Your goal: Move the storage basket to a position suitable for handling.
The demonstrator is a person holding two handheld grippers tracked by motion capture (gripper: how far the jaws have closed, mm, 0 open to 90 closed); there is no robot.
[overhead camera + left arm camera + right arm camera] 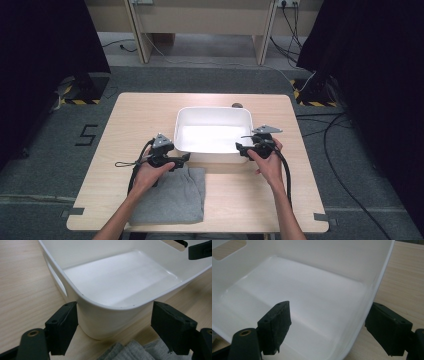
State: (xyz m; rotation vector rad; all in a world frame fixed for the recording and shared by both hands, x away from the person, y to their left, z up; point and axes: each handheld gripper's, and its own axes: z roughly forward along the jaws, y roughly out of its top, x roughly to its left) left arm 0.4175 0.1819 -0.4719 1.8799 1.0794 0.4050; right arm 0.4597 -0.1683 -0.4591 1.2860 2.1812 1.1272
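A white plastic tub (212,131) stands empty in the middle of the wooden table (145,112). A folded grey cloth (172,196) lies in front of it, at the left. My left gripper (186,158) is at the tub's front left corner, above the cloth's far edge. In the left gripper view its jaws stand wide on either side of that rounded corner (110,322), with a gap at the right pad (172,327). My right gripper (239,148) is open astride the tub's front right wall (364,305), one pad (275,326) inside and the other outside.
A small dark object (237,105) sits just behind the tub's far rim. Bare tabletop lies to the left, right and front right of the tub. Cables (340,150) trail over the grey floor at the right, and black curtains hang at both sides.
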